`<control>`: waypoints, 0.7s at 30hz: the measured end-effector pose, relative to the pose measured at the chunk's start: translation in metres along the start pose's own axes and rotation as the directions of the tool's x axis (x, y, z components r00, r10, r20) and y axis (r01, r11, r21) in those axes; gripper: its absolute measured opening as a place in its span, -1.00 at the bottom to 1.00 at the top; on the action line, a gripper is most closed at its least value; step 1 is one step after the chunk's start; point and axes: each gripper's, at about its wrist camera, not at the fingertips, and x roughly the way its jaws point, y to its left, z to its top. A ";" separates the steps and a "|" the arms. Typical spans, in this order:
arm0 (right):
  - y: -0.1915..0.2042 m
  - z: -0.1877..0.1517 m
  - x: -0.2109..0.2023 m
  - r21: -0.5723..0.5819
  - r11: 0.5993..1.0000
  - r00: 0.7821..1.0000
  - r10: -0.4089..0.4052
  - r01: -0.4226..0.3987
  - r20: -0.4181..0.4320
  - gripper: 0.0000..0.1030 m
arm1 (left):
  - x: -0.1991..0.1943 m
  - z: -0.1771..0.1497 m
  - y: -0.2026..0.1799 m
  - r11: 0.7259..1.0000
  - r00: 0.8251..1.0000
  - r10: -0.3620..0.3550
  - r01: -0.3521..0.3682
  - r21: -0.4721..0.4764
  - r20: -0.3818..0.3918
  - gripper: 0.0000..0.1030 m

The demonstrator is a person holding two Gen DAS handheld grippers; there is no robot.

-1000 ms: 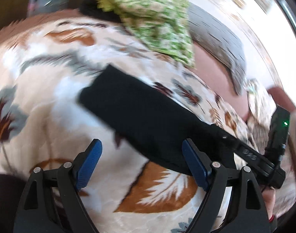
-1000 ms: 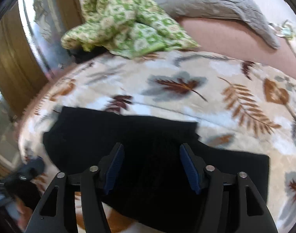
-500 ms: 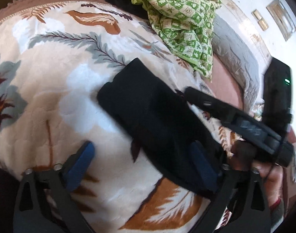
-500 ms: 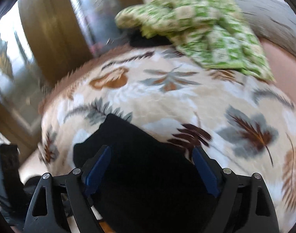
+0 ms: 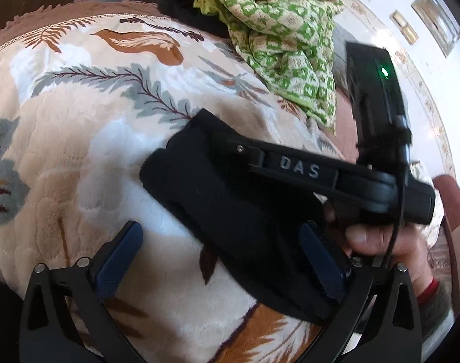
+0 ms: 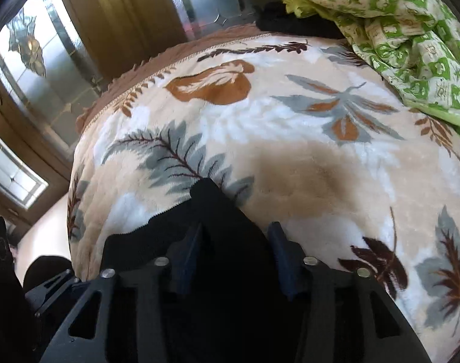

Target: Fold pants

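The black pants (image 5: 218, 208) lie folded into a narrow strip on a leaf-patterned blanket (image 5: 79, 139). My left gripper (image 5: 221, 257) is open and hovers over the strip's near part; its right finger is over the cloth and its left finger over bare blanket. My right gripper shows in the left wrist view (image 5: 320, 172) lying across the strip's far end, held by a hand. In the right wrist view my right gripper (image 6: 234, 251) is narrowed on the pants (image 6: 218, 211), with black cloth filling the gap between its pads.
A crumpled green-patterned cloth (image 5: 284, 30) lies at the blanket's far side, also in the right wrist view (image 6: 405, 30), with a dark item under it. A wooden door with glass panels (image 6: 48, 60) stands past the bed's edge.
The right gripper has swung to the strip's far end and narrowed onto the cloth. The left gripper has stayed open and moved closer over the near part.
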 end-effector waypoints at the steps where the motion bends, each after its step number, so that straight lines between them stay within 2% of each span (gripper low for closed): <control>1: 0.000 0.000 -0.001 0.005 1.000 1.000 0.005 -0.005 0.008 -0.32 | 0.000 0.002 0.001 1.000 1.000 0.013 -0.013 0.000 0.010 0.68; 2: 0.000 0.000 -0.003 0.010 1.000 1.000 0.007 -0.007 0.016 -0.38 | 0.000 0.003 0.001 1.000 1.000 0.024 -0.024 0.004 0.011 0.31; 4: 0.000 -0.001 -0.006 0.015 1.000 0.999 0.011 -0.011 0.031 -0.49 | 0.003 0.005 0.003 1.000 1.000 0.027 -0.027 0.006 -0.003 0.00; 6: 0.000 -0.001 -0.007 0.018 1.000 0.999 0.005 -0.005 0.039 -0.59 | 0.005 0.005 0.002 1.000 1.000 0.023 -0.023 0.017 -0.008 -0.23; 7: 0.001 -0.001 -0.008 0.016 1.000 0.999 -0.002 0.001 0.043 -0.61 | 0.006 0.004 0.000 0.999 1.000 0.022 -0.021 0.028 -0.015 -0.41; 8: 0.002 -0.001 -0.009 0.013 1.000 0.999 -0.009 0.009 0.050 -0.64 | 0.007 0.004 -0.001 0.999 1.000 0.022 -0.021 0.034 -0.021 -0.49; 18: 0.007 -0.004 -0.045 0.069 0.998 0.988 -0.023 0.013 0.155 -0.69 | -0.003 0.005 -0.009 0.998 1.000 0.018 -0.019 0.066 0.013 -0.61; 21: 0.011 -0.007 -0.058 0.083 0.996 0.982 -0.034 0.019 0.187 -0.71 | -0.011 0.006 -0.013 0.997 1.000 -0.007 0.005 0.071 0.029 -0.63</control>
